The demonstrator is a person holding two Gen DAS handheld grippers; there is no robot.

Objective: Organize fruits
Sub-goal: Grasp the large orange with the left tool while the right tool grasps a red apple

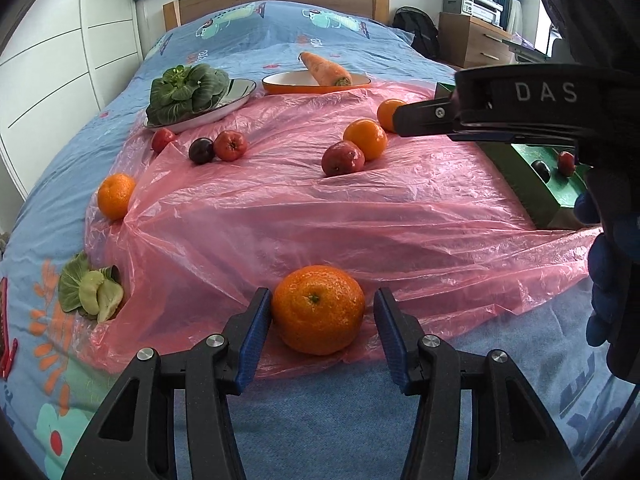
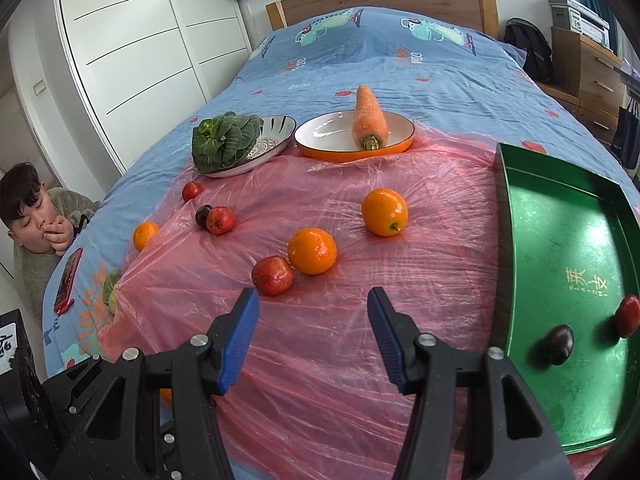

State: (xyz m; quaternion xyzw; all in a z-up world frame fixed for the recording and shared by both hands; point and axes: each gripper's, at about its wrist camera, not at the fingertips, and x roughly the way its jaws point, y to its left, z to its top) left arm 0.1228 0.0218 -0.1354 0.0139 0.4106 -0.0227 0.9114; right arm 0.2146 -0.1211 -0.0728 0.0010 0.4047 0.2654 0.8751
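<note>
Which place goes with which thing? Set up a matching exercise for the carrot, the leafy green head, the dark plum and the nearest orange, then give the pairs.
Things:
1. carrot
2. leafy green head
3. dark plum
4. nearest orange

Places:
A. in the green tray
B. between the fingers of the left gripper, on the pink plastic sheet
C. in the orange-rimmed bowl
D. on the patterned white plate

Pairs: 1-C, 2-D, 3-A, 4-B
</note>
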